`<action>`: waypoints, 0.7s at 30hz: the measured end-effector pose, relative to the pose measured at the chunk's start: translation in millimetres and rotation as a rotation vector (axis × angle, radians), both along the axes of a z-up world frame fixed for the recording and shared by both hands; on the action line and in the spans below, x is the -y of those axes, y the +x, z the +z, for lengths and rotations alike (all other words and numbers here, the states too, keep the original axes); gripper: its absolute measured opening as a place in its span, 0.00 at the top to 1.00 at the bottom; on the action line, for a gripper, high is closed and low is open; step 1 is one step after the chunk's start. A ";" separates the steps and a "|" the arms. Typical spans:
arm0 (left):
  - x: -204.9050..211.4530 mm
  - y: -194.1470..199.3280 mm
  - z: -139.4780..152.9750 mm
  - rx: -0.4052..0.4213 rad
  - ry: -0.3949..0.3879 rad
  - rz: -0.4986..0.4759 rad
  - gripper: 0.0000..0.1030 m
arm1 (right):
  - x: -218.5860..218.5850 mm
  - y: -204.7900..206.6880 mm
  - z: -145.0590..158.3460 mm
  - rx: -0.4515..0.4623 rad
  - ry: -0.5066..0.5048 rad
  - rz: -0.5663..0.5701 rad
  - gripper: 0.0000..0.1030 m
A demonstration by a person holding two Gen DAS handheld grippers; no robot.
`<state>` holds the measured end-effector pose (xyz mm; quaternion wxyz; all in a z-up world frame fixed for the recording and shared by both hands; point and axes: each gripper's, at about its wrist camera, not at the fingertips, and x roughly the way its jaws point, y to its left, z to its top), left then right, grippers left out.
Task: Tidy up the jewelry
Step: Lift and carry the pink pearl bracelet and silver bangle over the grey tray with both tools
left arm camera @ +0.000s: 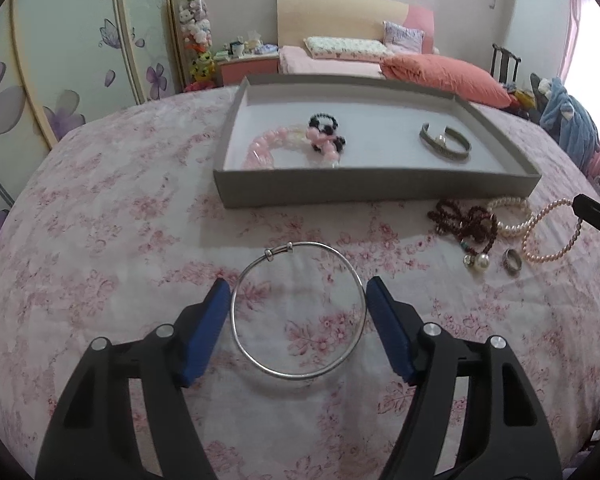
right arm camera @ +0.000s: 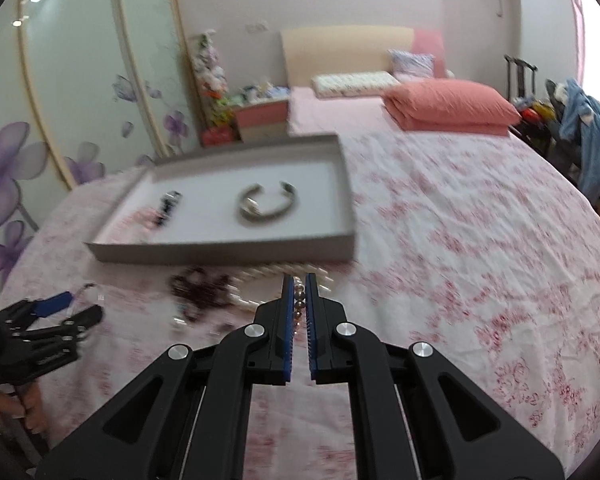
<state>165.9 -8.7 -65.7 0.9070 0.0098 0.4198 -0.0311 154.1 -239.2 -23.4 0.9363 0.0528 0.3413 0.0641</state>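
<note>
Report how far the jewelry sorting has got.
Done: the grey tray already holds a metal cuff and pink bead bracelets.

In hand: the right tool is shut on the pink pearl strand. The left tool straddles the silver bangle, which lies on the bedspread; whether the pads press it is unclear.

Left: the dark red beads, white pearl bracelet and ring.

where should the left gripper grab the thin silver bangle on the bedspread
Across its width, one pad on each outer side of the silver bangle, coming down from above. It lies flat and the left gripper already straddles it; keep off the clasp at the far rim.
</note>
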 end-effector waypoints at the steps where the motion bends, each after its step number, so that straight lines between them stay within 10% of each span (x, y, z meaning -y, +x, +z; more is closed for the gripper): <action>1: -0.7 -2.2 2.2 0.011 -0.004 0.003 0.34 | -3.5 -1.8 3.5 0.012 0.006 0.010 0.94; 21: -7.4 -30.1 47.1 0.230 -0.019 0.053 0.34 | -30.2 -25.0 46.4 0.168 0.084 0.084 0.94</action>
